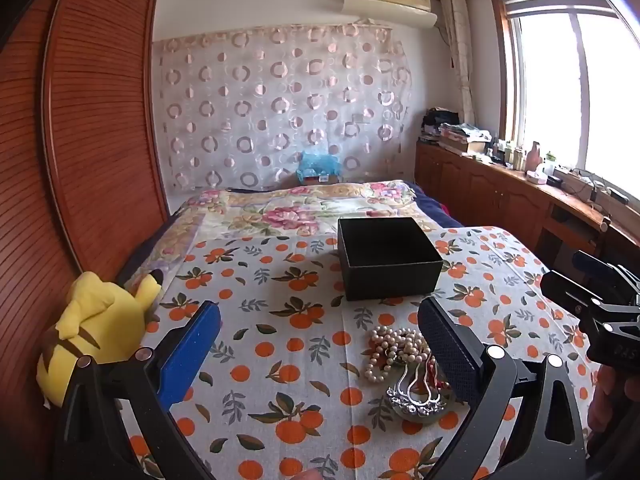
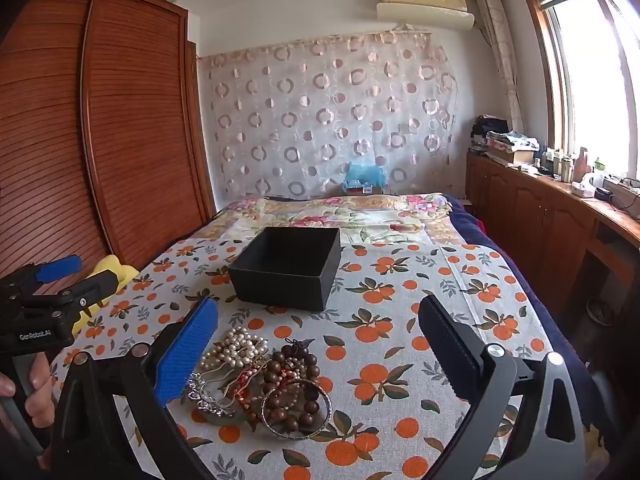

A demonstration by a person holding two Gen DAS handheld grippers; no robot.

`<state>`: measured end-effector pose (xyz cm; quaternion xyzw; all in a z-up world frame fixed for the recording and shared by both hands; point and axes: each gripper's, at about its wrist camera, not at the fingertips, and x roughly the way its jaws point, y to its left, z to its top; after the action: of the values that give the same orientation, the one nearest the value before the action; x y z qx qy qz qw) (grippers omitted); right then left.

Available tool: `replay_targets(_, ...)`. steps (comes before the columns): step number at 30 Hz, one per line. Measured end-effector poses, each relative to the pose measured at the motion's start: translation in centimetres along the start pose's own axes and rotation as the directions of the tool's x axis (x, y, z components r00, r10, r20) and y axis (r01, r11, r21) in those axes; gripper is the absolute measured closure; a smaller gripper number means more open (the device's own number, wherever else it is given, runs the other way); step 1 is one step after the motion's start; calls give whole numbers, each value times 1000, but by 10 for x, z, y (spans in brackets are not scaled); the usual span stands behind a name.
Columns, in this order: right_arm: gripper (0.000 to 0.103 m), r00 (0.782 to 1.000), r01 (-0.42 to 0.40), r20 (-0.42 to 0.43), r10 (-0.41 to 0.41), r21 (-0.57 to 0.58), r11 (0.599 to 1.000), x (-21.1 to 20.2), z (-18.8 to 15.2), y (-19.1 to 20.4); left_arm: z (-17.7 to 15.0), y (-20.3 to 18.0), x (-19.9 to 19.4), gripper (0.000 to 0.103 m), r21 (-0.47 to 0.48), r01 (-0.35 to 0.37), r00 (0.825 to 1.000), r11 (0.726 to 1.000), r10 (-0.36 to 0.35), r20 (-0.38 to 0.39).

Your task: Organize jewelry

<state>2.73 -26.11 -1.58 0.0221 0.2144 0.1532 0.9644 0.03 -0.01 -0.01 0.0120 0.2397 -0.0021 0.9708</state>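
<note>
Two grippers: I hold both above the near end of the bed, fingers spread wide, nothing in either.
Right gripper point(image 2: 318, 344): the jewelry heap point(image 2: 260, 384) lies just ahead, between the fingers but toward the left, blue pad.
Left gripper point(image 1: 320, 340): the same heap sits by its right finger, partly hidden behind it.
Nearer arm: the right, in my judgement; it frames the heap more squarely.
Heap contents: pearl strand point(image 2: 234, 346) at the far left, brown bead bracelet point(image 2: 294, 384) in the middle, metal bangle point(image 2: 298, 408) nearest, silver hair comb point(image 2: 210, 396) at the left edge, all tangled and touching.
Long axis: none clear; the heap is roughly round.
Black box point(image 2: 288, 268): open, empty as far as I see, just beyond the heap.
In the way: nothing between heap and box.
Surroundings: orange-print cloth point(image 2: 400, 320) underneath; yellow plush toy point(image 1: 96, 320) at the far left.
</note>
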Motion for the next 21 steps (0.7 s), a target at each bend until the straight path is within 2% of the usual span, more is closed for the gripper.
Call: replay_targets(21, 2, 1000, 2, -6, -2, -1, 1000, 1, 0, -1, 0, 0, 0, 7, 0, 3, 1000, 1000, -3, 11)
